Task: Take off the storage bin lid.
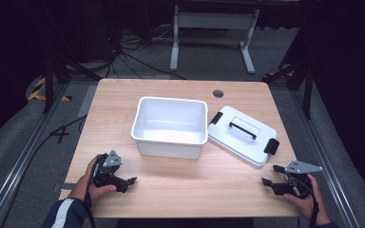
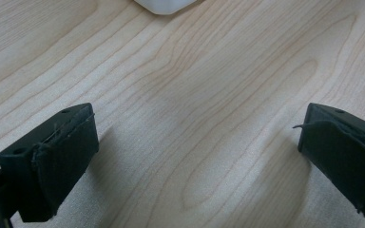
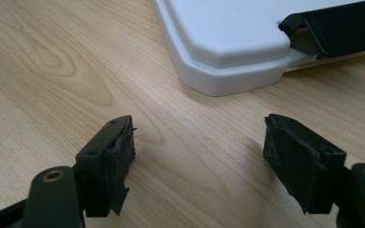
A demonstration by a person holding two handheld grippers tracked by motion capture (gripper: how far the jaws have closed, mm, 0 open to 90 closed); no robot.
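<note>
Lying flat on the pale wooden table (image 1: 180,185) just right of the empty white plastic tub (image 1: 169,126), the white rectangular lid with black handle (image 1: 243,134) sits nearest the right gripper (image 1: 269,174), whose wide-open, empty jaws face its near corner; the left gripper (image 1: 129,182), equally open and empty, rests farther off.

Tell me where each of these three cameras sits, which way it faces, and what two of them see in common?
High view: above the near edge, looking forward and down on the light wooden table, open white plastic tub and white lid with black handle; both hands with the left gripper and right gripper.
Left gripper view: on the left gripper, low over the tabletop, towards a tub corner; black jaws apart.
Right gripper view: on the right gripper, towards the lid; jaws apart.
Shared: the high and right gripper views show the lid's black latch.
</note>
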